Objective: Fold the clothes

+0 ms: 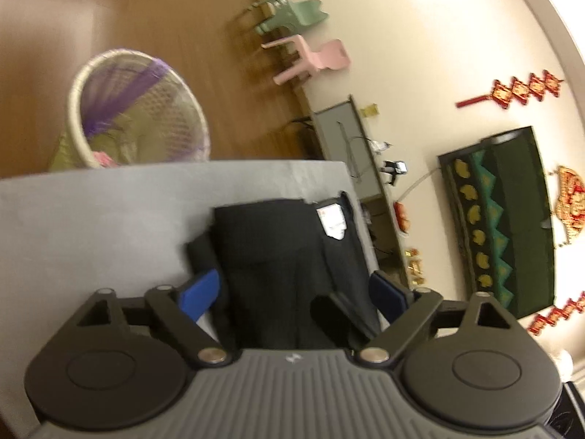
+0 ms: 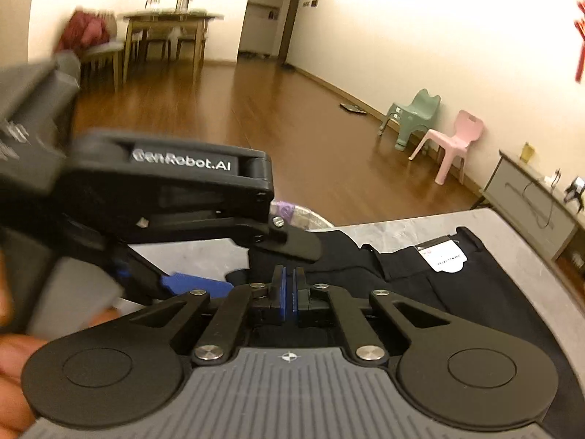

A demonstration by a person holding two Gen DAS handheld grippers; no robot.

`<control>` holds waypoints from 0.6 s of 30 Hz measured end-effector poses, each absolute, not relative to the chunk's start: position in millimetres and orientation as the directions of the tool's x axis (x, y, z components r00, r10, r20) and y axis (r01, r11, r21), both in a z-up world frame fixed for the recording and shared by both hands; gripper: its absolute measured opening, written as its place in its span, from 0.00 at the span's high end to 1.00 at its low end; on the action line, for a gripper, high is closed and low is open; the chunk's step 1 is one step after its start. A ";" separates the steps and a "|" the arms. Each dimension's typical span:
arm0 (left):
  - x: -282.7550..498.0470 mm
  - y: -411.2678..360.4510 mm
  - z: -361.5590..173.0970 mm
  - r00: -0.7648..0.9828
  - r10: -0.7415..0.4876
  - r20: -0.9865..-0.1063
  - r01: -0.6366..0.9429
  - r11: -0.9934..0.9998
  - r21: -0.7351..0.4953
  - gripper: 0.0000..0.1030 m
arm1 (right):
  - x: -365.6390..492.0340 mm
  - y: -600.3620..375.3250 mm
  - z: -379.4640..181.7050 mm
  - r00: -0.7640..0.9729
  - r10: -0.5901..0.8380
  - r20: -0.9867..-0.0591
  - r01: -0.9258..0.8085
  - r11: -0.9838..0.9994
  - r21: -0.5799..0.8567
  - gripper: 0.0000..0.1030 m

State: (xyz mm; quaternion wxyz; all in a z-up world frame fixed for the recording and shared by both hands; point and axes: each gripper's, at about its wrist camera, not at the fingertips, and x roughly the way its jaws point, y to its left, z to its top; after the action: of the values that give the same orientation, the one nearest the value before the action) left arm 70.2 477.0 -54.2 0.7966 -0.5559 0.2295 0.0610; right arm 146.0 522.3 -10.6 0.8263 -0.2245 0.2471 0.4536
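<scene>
Nearest, the left gripper (image 1: 292, 289) stands spread wide over the black trousers (image 1: 285, 248). The right gripper (image 2: 289, 285) is pressed closed, apparently empty. Trousers lie folded on the grey table (image 1: 91, 219), tag (image 1: 332, 221) at one o'clock. Basket (image 1: 135, 109) beyond, eleven o'clock, holds more; folding judged partly done.

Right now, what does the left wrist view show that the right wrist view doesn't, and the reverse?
Only the left wrist view shows the open left gripper straddling the black garment, the wall-mounted TV, and the inside of the laundry basket. Only the right wrist view shows the shut right gripper, the left gripper from the side, and the dining table. Both show the garment with its white tag, the grey tabletop, the green chair and the pink chair.
</scene>
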 end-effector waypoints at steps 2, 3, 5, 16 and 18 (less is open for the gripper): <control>72.6 474.6 -55.0 0.887 -0.156 -0.434 -0.350 0.386 -0.854 0.20 | 148.2 511.9 -5.0 0.461 0.648 -0.606 -0.858 0.501 -0.116 0.99; 74.4 473.7 -55.7 0.885 -0.158 -0.438 -0.351 0.391 -0.851 0.23 | 149.2 506.8 -2.1 0.458 0.653 -0.603 -0.856 0.508 -0.100 0.98; 77.8 471.1 -55.8 0.875 -0.151 -0.460 -0.367 0.413 -0.834 0.36 | 158.0 494.6 -2.6 0.474 0.633 -0.613 -0.832 0.549 -0.077 0.95; 50.3 493.6 -35.5 0.901 -0.044 -0.432 -0.386 0.375 -0.843 0.31 | 122.4 490.2 -34.3 0.502 0.488 -0.714 -0.857 0.392 -0.334 0.17; 52.6 491.9 -38.3 0.891 -0.085 -0.446 -0.386 0.376 -0.842 0.31 | 113.5 489.9 -38.1 0.507 0.476 -0.718 -0.857 0.368 -0.361 0.18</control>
State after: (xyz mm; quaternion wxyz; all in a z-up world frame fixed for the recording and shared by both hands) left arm 52.6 491.9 -38.3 0.8013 -0.5507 0.2139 0.0942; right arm 113.5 489.9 -38.1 0.7858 -0.3690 0.2580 0.4241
